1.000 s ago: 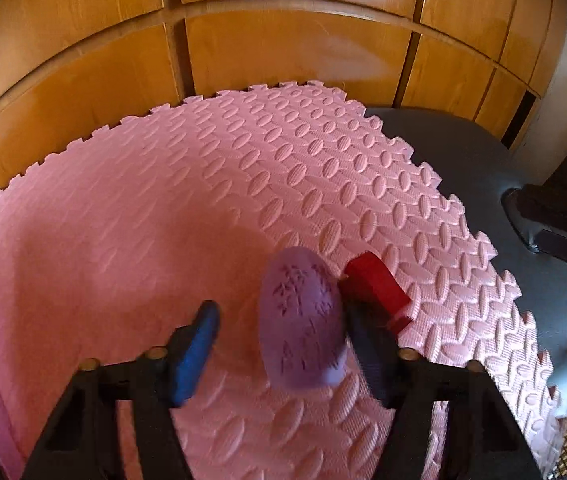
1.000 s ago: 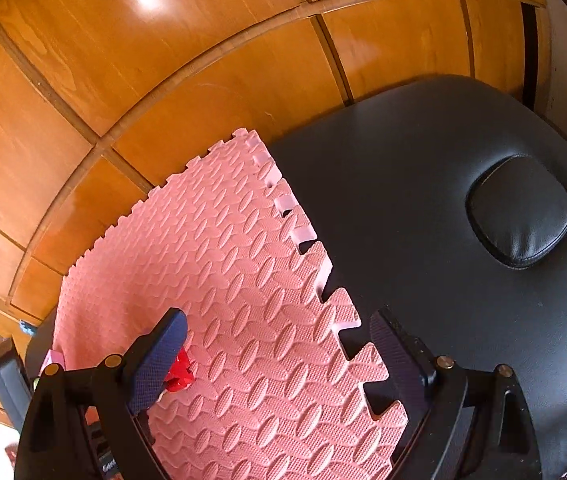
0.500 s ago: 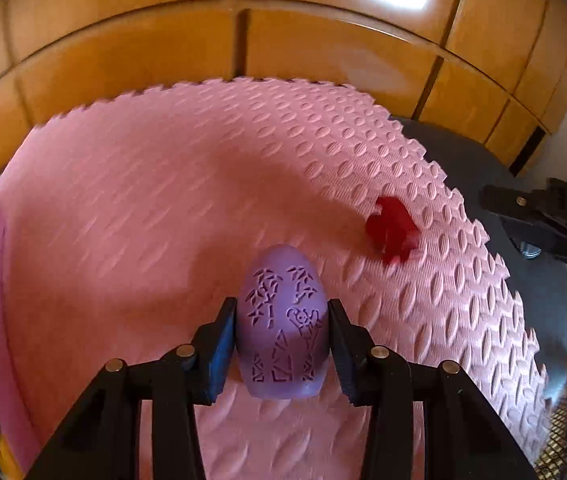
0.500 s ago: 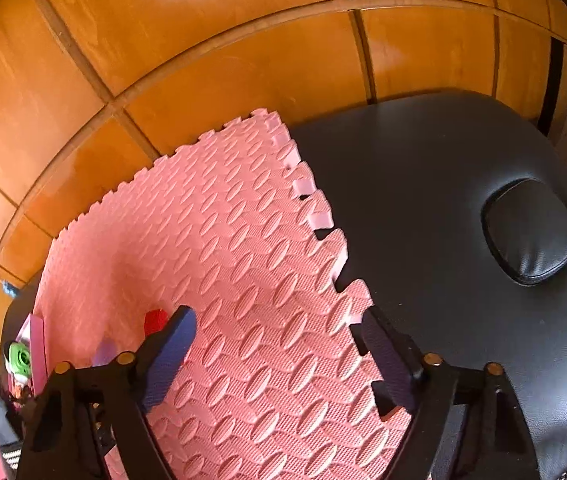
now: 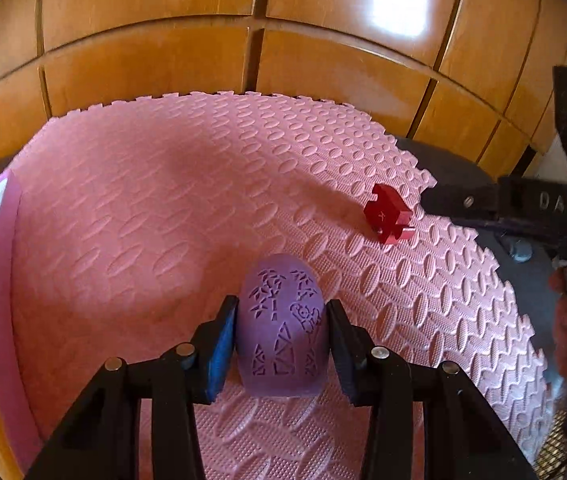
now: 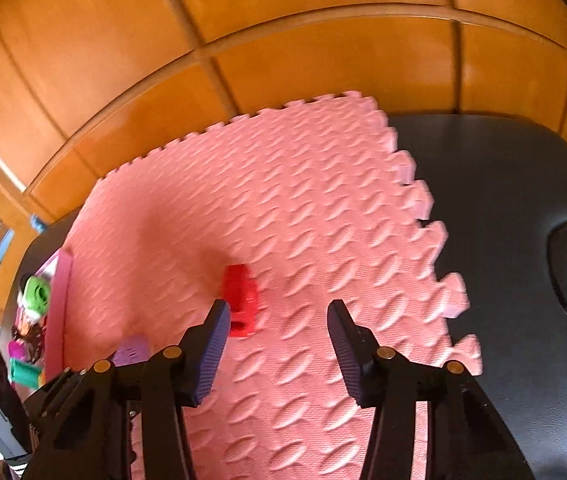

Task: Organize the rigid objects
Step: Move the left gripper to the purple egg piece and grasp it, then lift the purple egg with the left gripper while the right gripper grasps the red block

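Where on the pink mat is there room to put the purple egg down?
The pink mat is bare from the wooden wall down to the purple egg, left of the red block. It is crowded past the pink tray rim at the left, where small toys are piled.

Right hand-held gripper (image 6: pixel 277 334) low in frame, jaws closing, nothing pressed between the pads. Red block (image 6: pixel 240 300) on the pink foam mat (image 6: pixel 323 216), just beyond the left fingertip. Purple piece (image 6: pixel 133 349) partly hidden behind the left finger. Black padded surface (image 6: pixel 503 184) under the mat. Wooden panels (image 6: pixel 283 40) behind.
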The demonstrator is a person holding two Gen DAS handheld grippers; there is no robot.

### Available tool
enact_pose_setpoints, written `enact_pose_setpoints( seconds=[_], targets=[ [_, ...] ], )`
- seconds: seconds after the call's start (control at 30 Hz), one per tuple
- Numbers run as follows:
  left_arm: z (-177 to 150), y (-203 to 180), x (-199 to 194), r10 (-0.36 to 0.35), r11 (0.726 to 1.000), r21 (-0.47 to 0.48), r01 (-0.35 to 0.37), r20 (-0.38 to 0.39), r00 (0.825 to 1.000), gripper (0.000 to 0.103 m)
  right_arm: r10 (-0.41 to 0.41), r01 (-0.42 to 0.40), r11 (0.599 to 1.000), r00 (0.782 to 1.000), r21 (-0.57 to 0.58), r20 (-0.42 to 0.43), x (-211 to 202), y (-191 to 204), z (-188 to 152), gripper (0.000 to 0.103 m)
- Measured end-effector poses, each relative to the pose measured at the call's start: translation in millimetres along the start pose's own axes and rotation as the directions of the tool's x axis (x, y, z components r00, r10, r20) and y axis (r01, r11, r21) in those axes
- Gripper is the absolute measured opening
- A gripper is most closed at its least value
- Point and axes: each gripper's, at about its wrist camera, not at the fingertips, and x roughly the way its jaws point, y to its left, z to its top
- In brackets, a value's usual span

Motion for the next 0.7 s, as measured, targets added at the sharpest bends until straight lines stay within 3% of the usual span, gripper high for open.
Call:
enact_pose_setpoints(
  seconds=[0.33,0.4,0.47,0.53,0.7],
  targets=[
    [-0.5,-0.3,-1.9,0.008,1.0,0.004,-0.008,0.004,1.0,0.044,-0.109,0.109,0.985,0.994,-0.13,0.008,24.9,31.0,7.3,0.051],
    [-0.2,-0.5,-2.1,0.012,1.0,0.008,-0.012,0.003,1.0,0.044,-0.12,0.119,0.98,0.993,-0.157,0.002,33.4,34.2,7.8,0.042],
    [-0.1,-1.3,-2.0,0.017,1.0,0.013,-0.018,0.002,1.0,0.044,-0.121,0.118,0.98,0.993,-0.161,-0.014,42.6,34.3,7.7,0.022],
    [0.2,-0.8,-1.8,0.015,1.0,0.011,-0.015,-0.001,1.0,0.044,-0.111,0.104,0.982,0.993,-0.158,-0.036,52.1,31.9,6.6,0.015],
    [0.4,-0.8,-1.5,0.016,1.0,0.011,-0.016,-0.003,1.0,0.044,-0.043,0.039,0.994,0.999,-0.103,-0.032,53.1,19.4,6.8,0.015]
  ],
)
